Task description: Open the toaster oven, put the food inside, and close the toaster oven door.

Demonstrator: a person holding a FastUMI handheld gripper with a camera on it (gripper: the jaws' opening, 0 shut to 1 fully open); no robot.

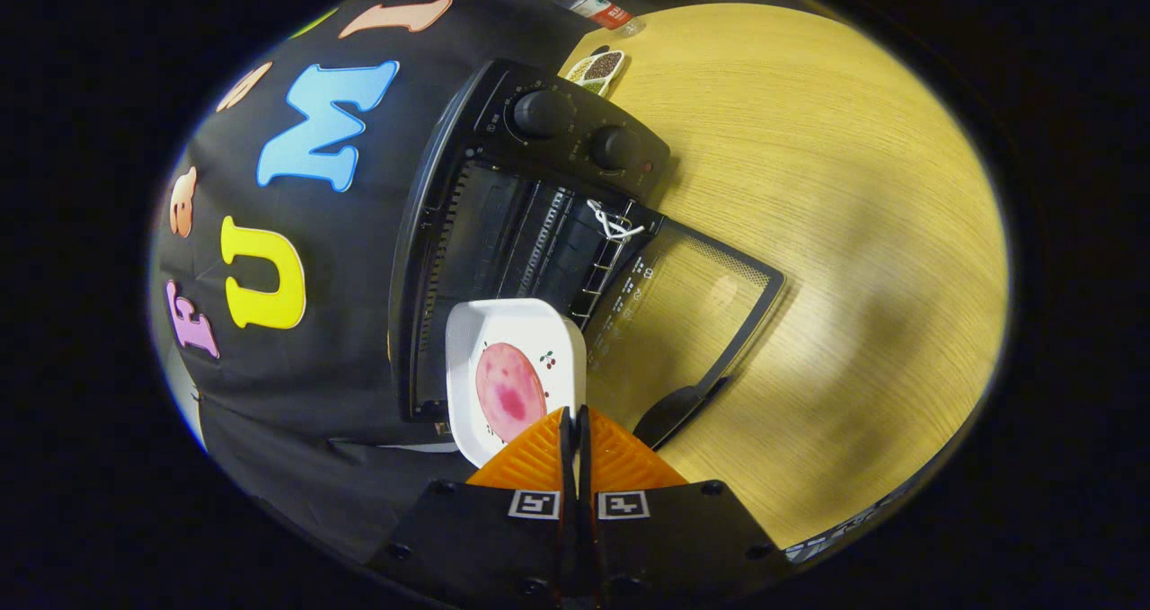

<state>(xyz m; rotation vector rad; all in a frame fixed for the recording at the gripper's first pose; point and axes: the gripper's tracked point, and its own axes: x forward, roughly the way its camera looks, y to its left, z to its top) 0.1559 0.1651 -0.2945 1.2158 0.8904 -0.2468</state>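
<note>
Pale wood with a fine straight grain makes up the desk (835,188), a broad smooth surface lit unevenly. One black toaster oven (503,224) stands near the desk's back edge, against the black cloth wall. Its casing is matte and boxy with rounded corners. Two round black knobs (575,129) sit side by side on its control panel. The oven door (696,300) is open and lies flat on the desk: a dark frame around a clear glass pane, with the wood grain showing through, and a black bar handle (674,412) along its far edge. Inside the oven cavity a ribbed wall and a thin wire rack (606,264) show.

One white plate (539,340), square with rounded corners and a raised rim, is held at the oven's mouth, just ahead of the fingers. On it lies one flat round pink slice of food (509,391) with a darker red blotch; a small cherry motif decorates the plate.

The gripper (575,430) has its two ridged, wedge-shaped fingers pressed nearly together, clamping the plate's near rim.

Beyond the oven, near the desk's back edge, are one small dish of mixed grains (600,67) and one plastic bottle (588,4) lying on its side.
</note>
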